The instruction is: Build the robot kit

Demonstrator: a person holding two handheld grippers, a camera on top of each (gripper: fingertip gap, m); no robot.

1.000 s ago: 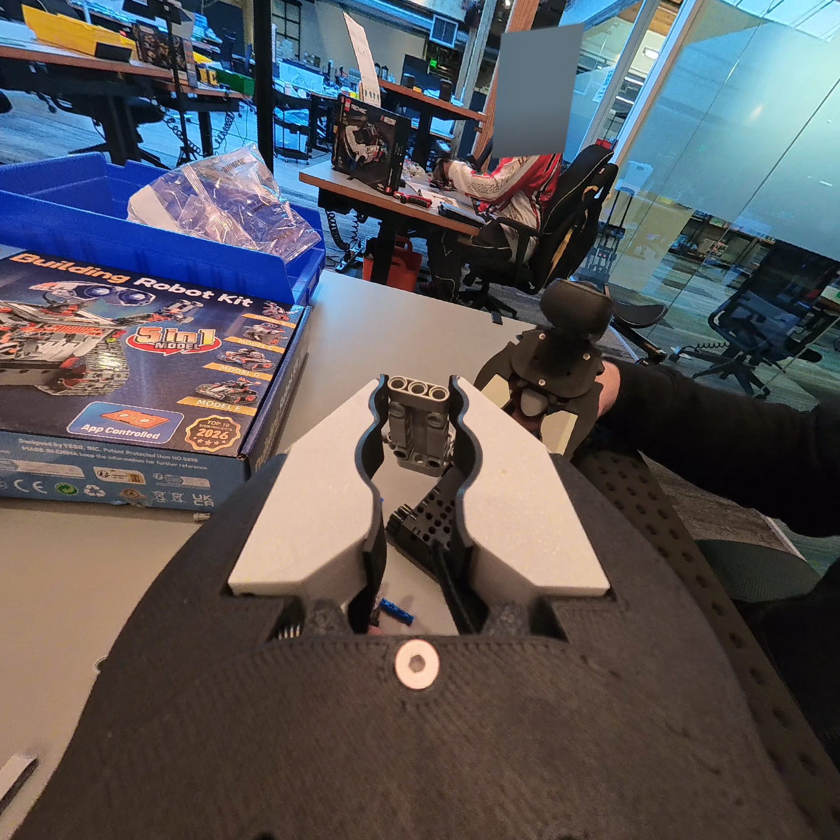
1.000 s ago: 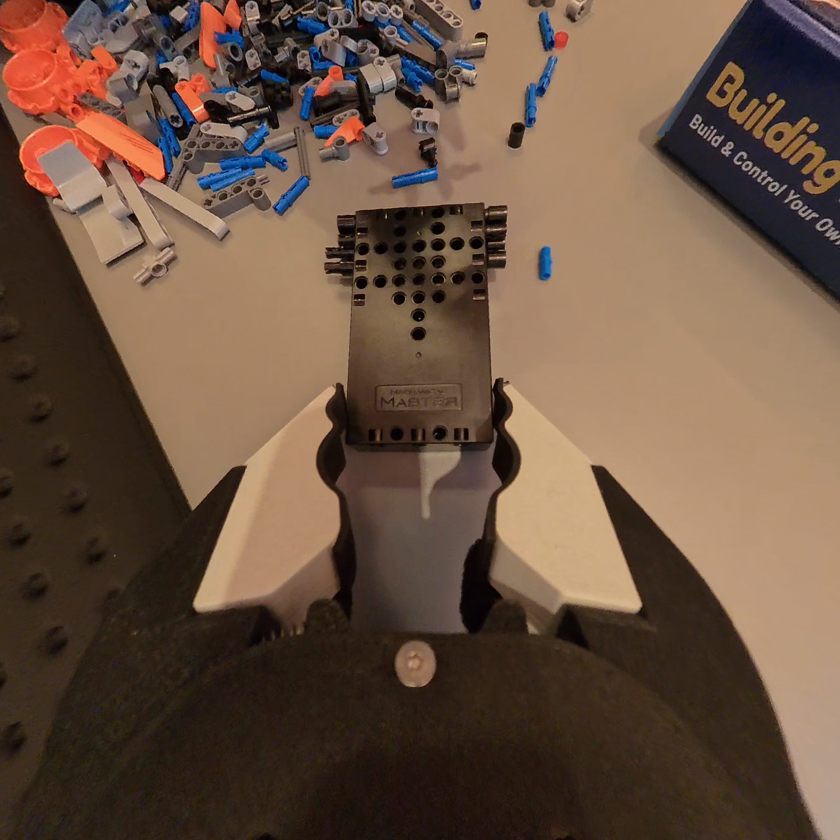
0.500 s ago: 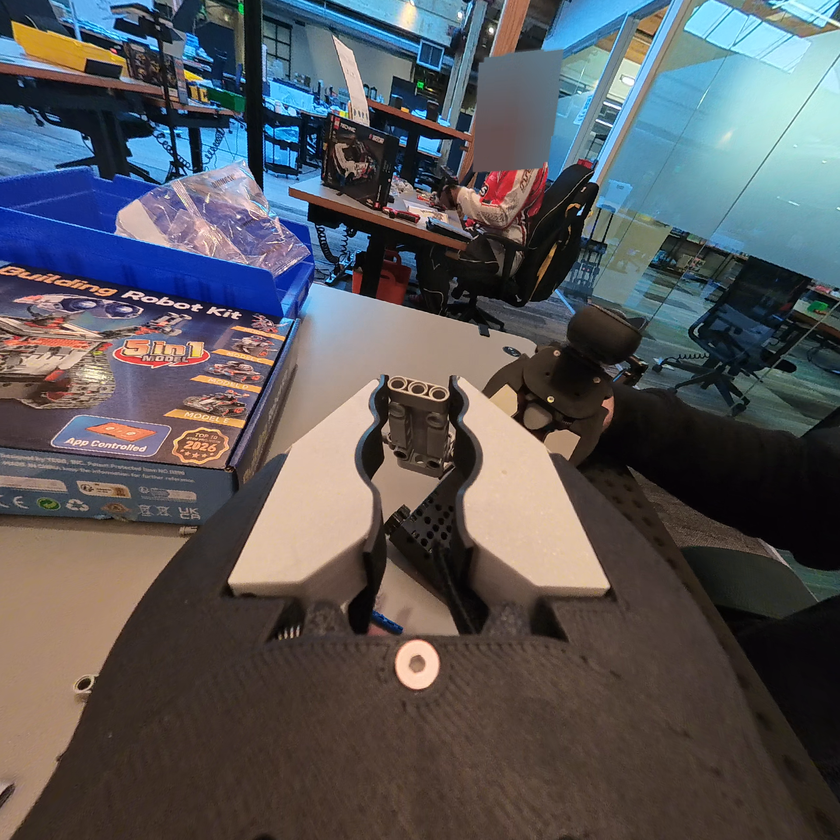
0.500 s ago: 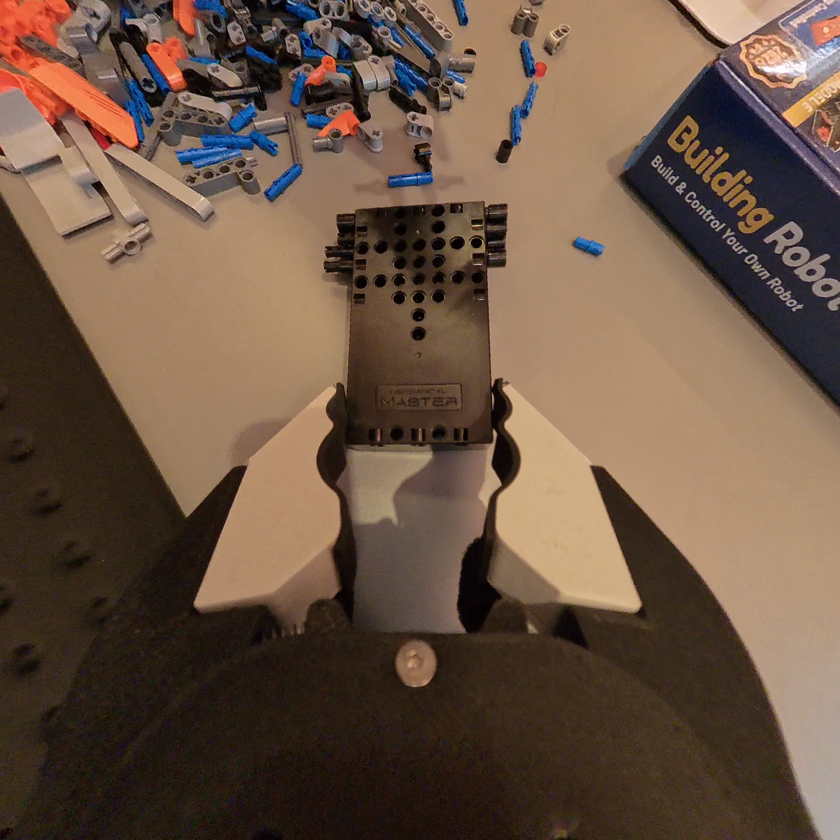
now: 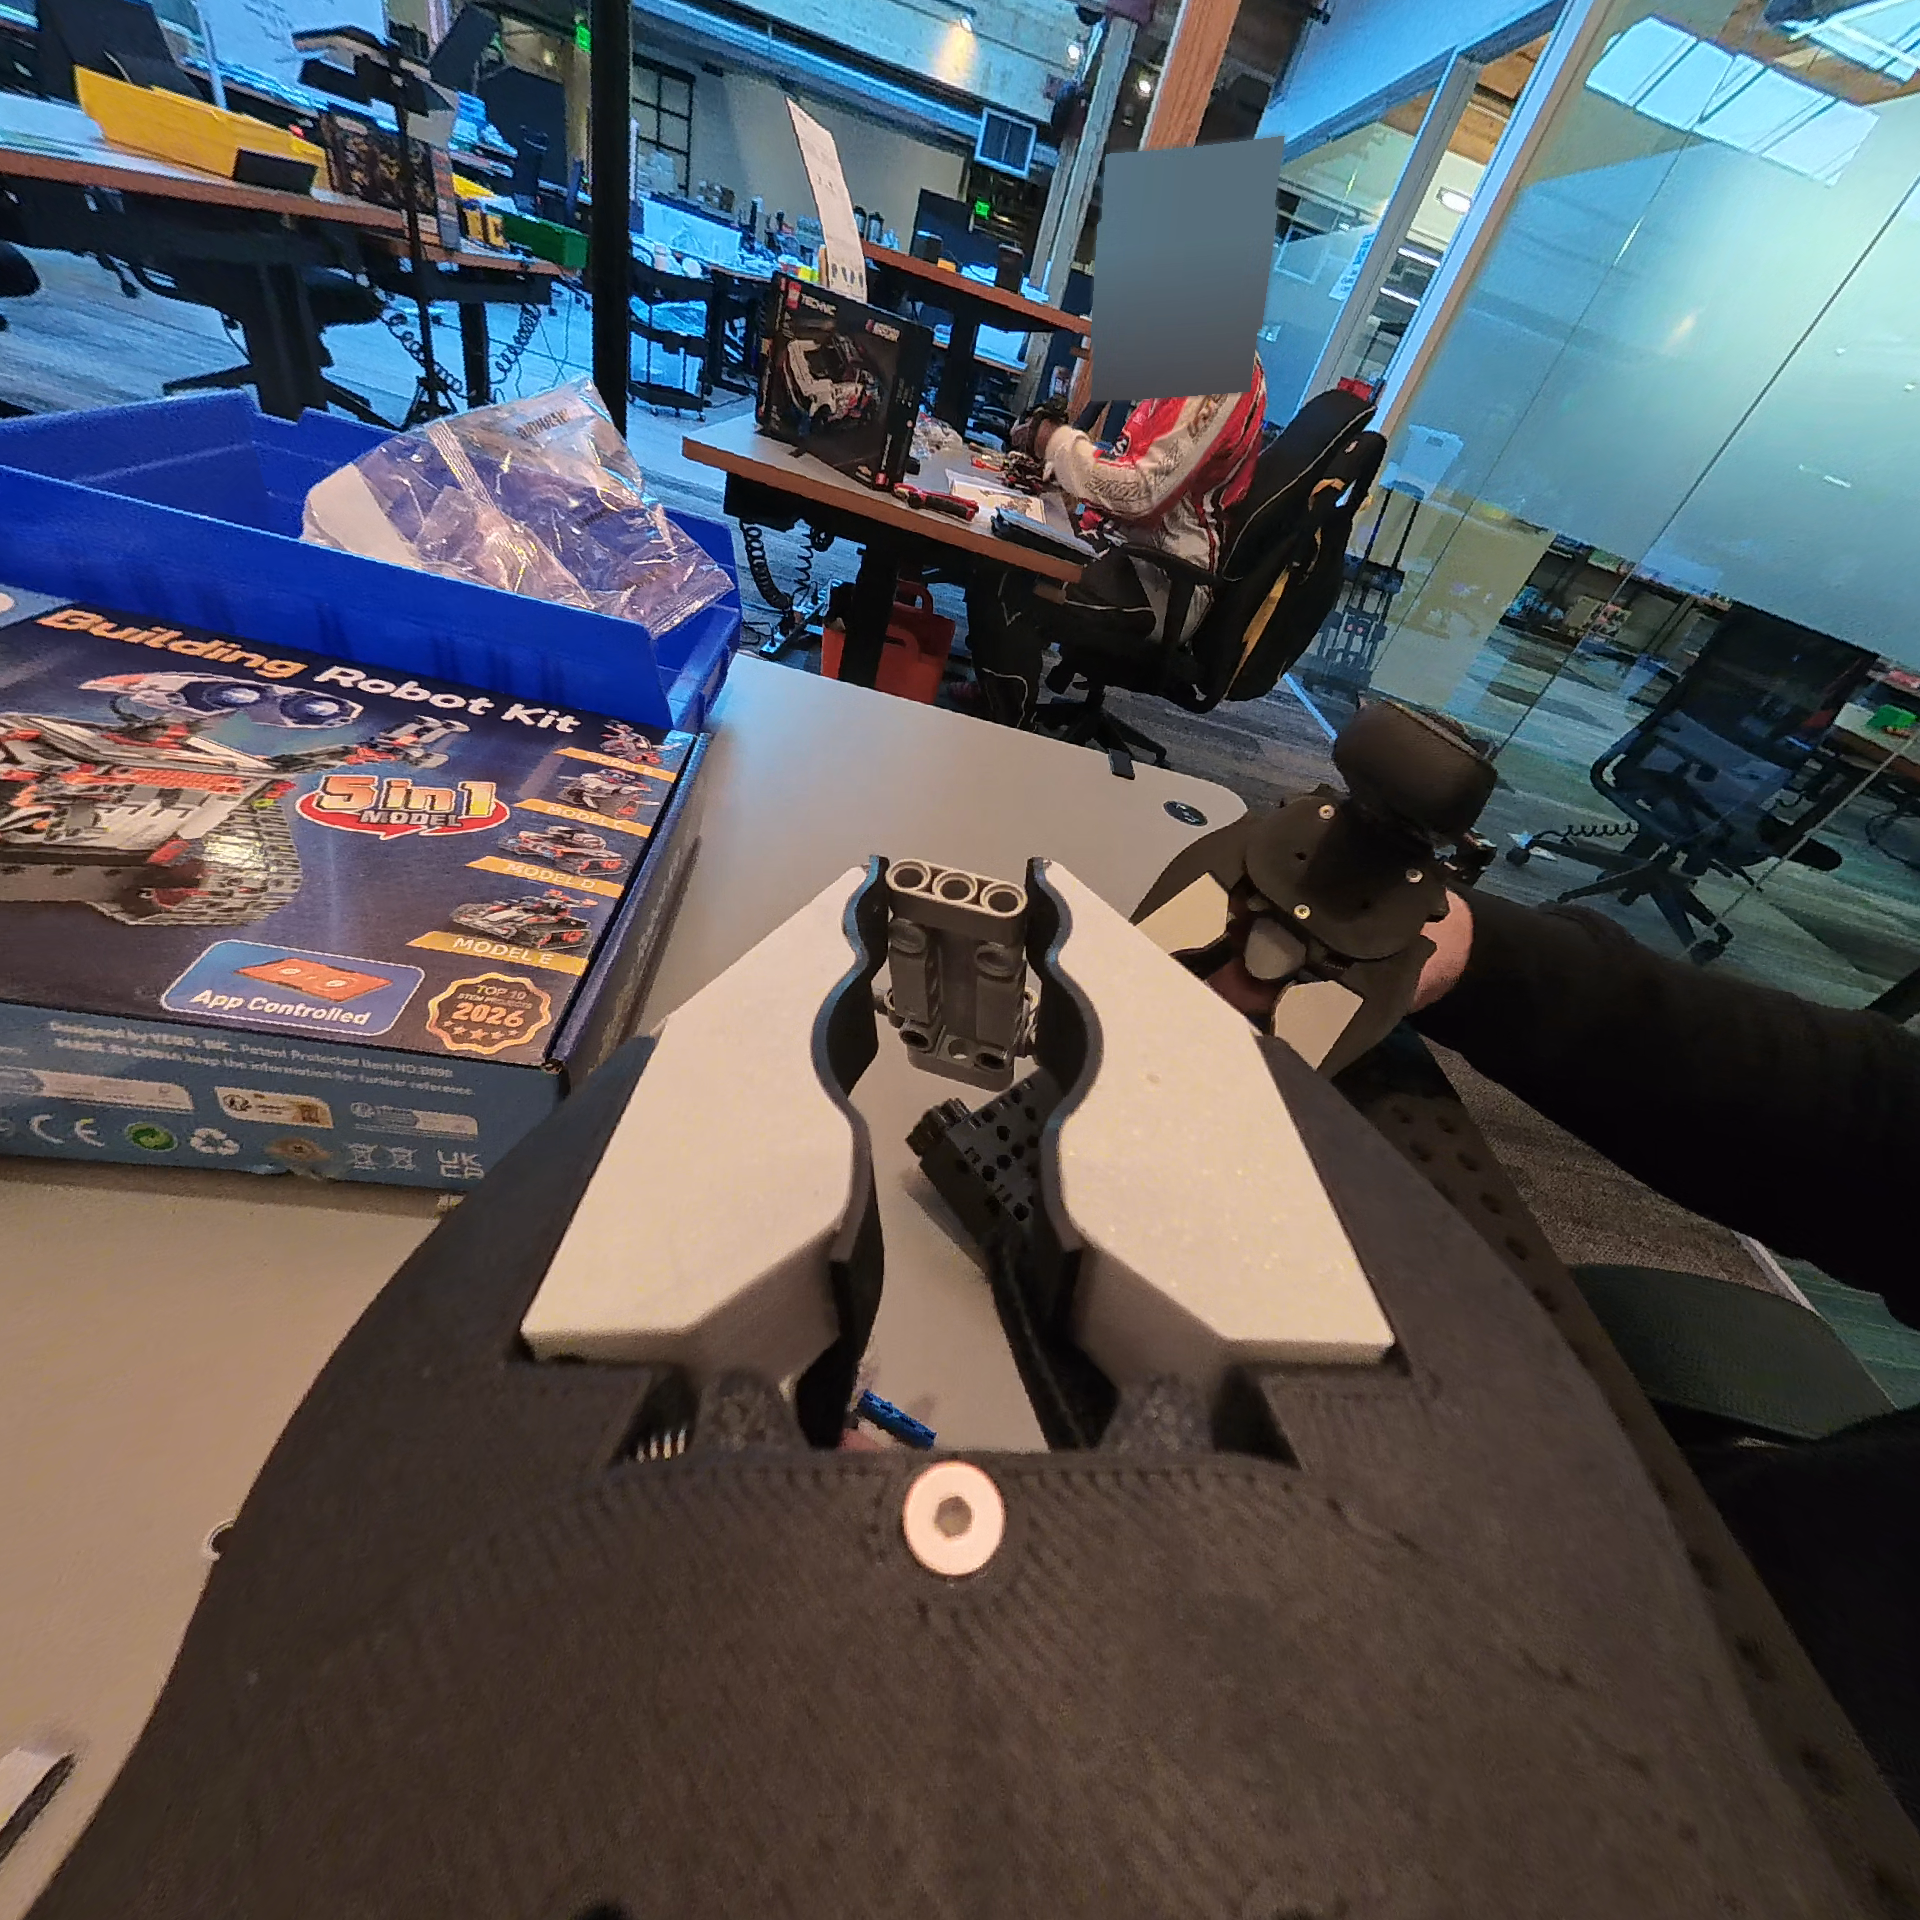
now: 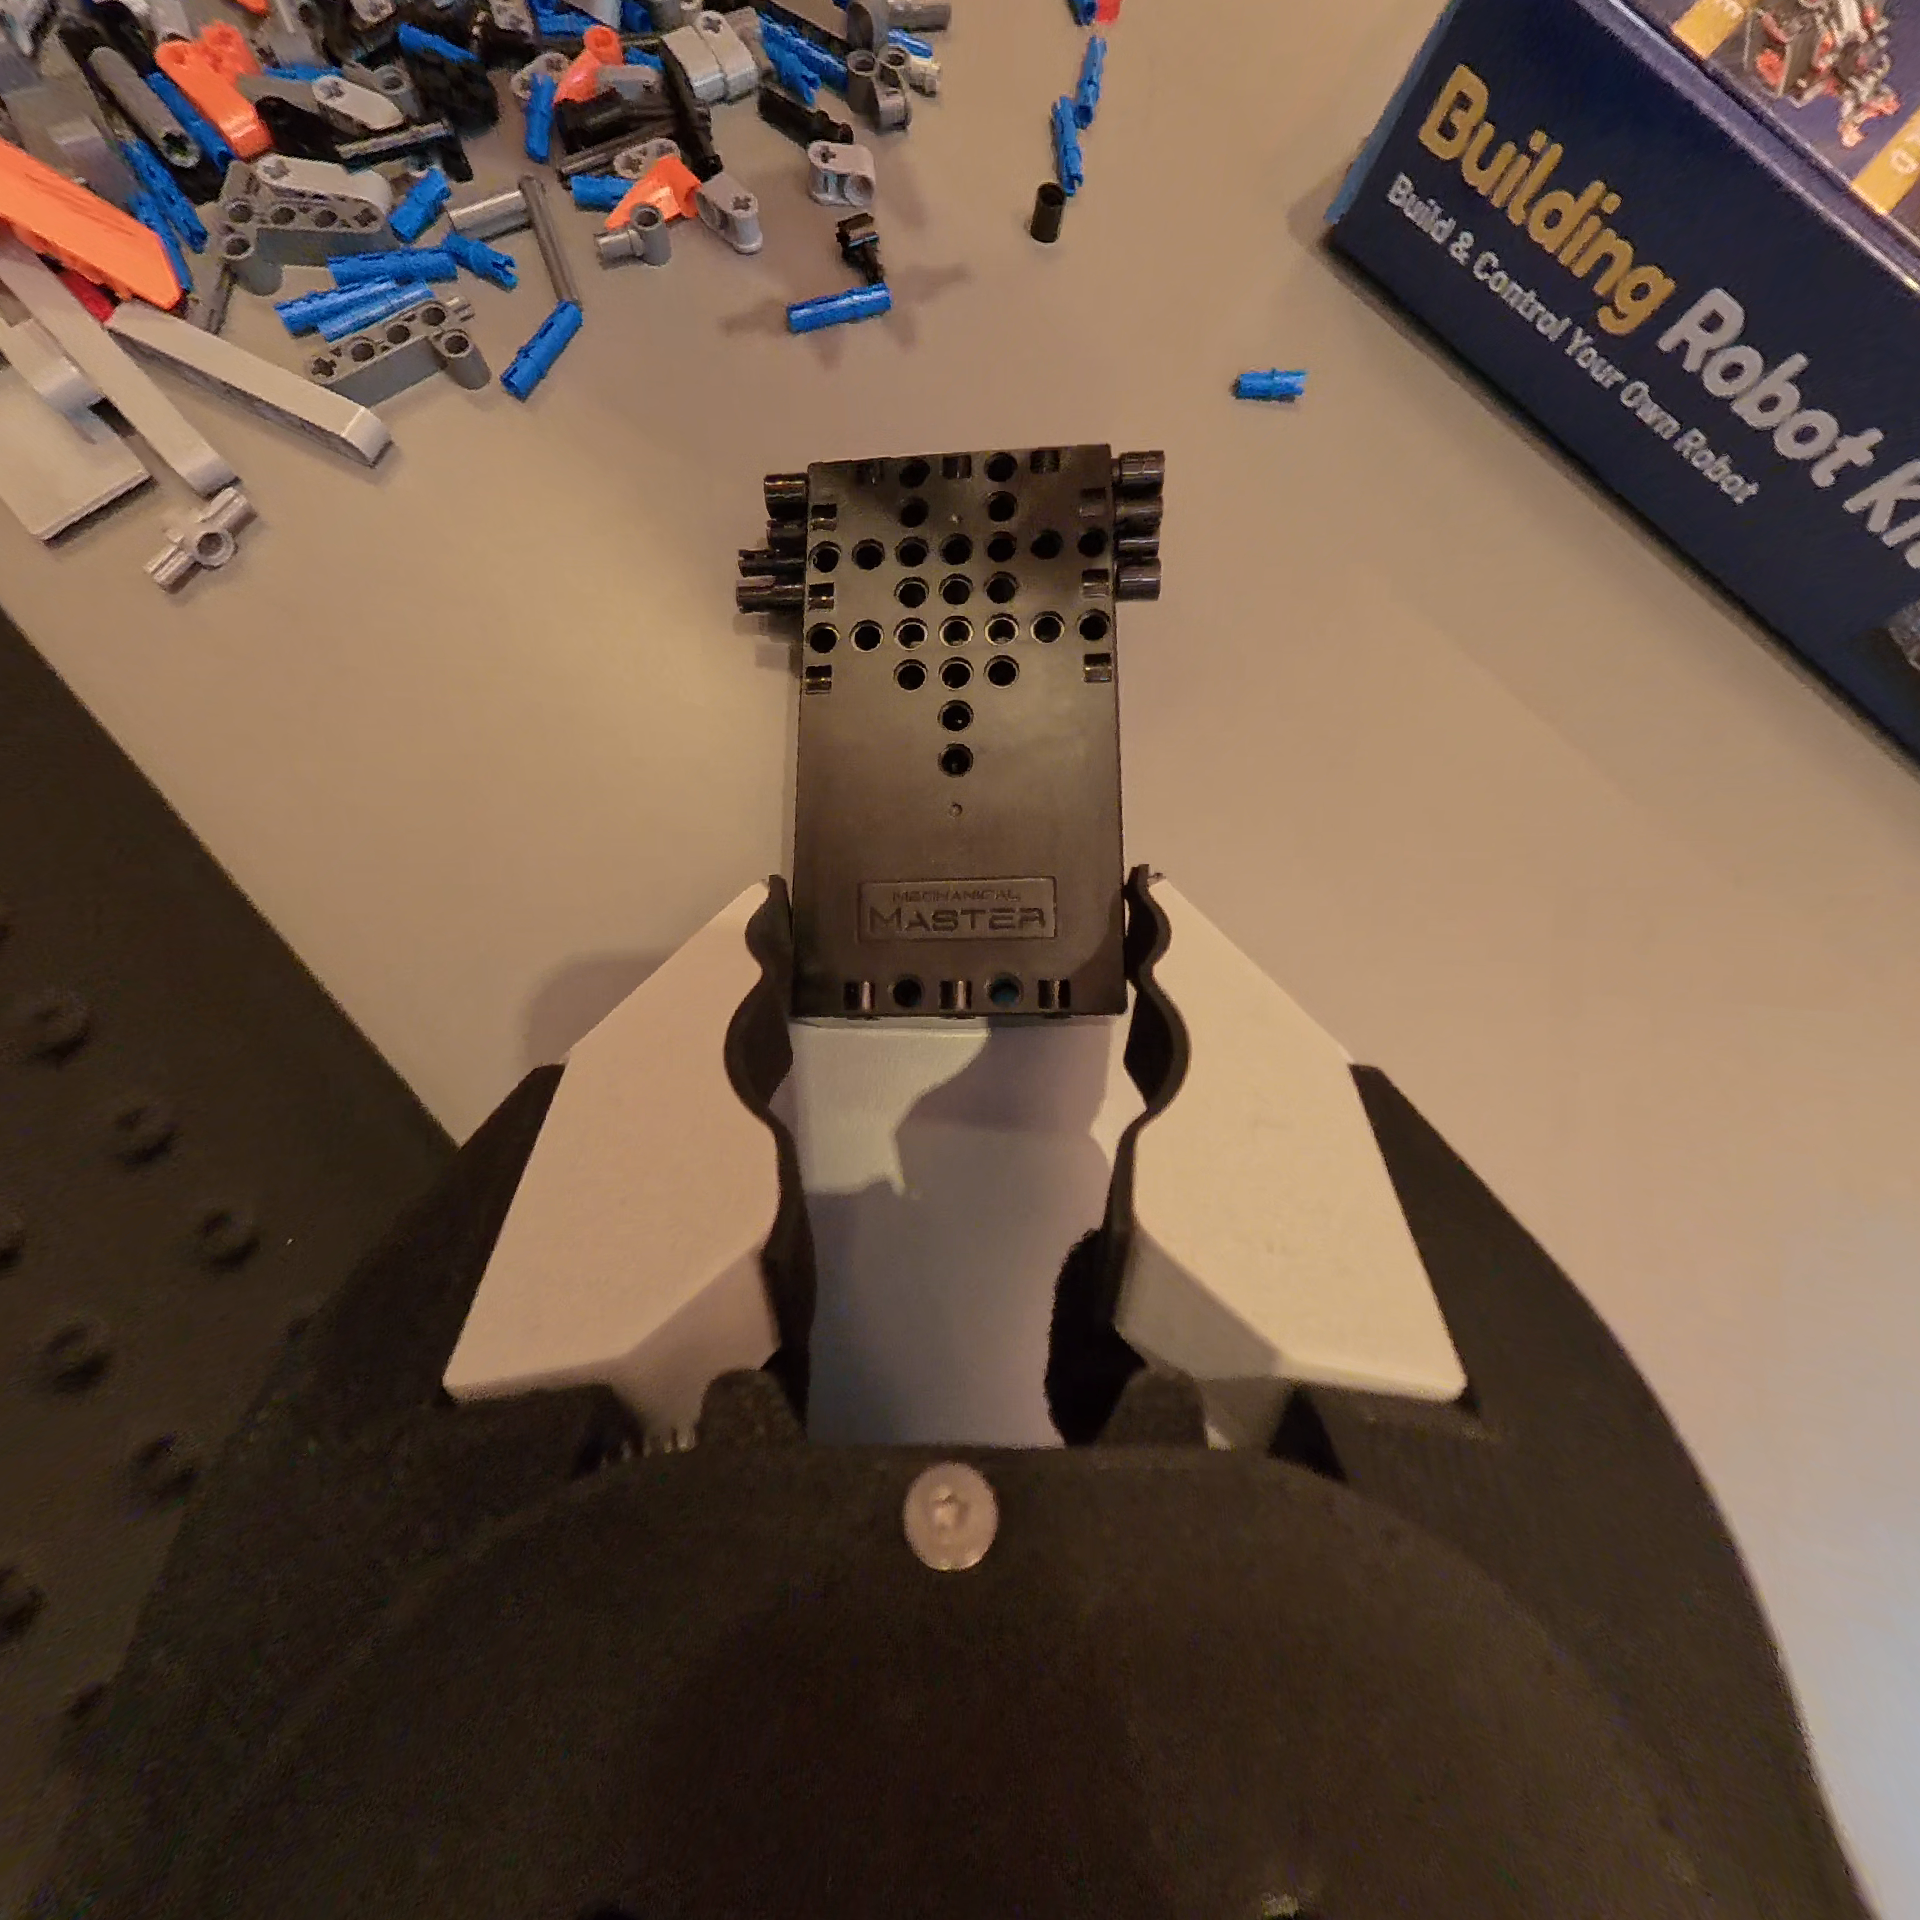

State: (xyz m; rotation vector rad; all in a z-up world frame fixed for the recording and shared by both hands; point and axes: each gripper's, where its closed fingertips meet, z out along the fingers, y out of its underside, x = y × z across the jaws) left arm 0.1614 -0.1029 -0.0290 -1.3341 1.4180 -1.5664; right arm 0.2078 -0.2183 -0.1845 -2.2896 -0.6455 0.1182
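Observation:
My left gripper (image 5: 954,914) is shut on a grey block with three round holes (image 5: 954,961) and holds it above the table. Below it, between the fingers, part of a black perforated block (image 5: 992,1143) shows. My right gripper (image 6: 956,914) is shut on that black perforated block (image 6: 956,727), which has black pins sticking out of both sides at its far end. The right gripper also shows in the left wrist view (image 5: 1288,956), to the right, held by a hand in a dark sleeve.
A blue kit box (image 5: 312,883) lies at the left, also at the right in the right wrist view (image 6: 1662,291). A blue bin (image 5: 156,540) holds a plastic bag. A pile of loose parts (image 6: 416,187) lies far left. A blue pin (image 6: 1270,383) lies alone. A person sits at a desk (image 5: 1143,468). The gap from one gripper's tips to the other's is roughly 20 cm.
The right gripper has swung with the black block, so the loose parts and kit box shifted left and nearer in its view. The left view rose, then settled a little.

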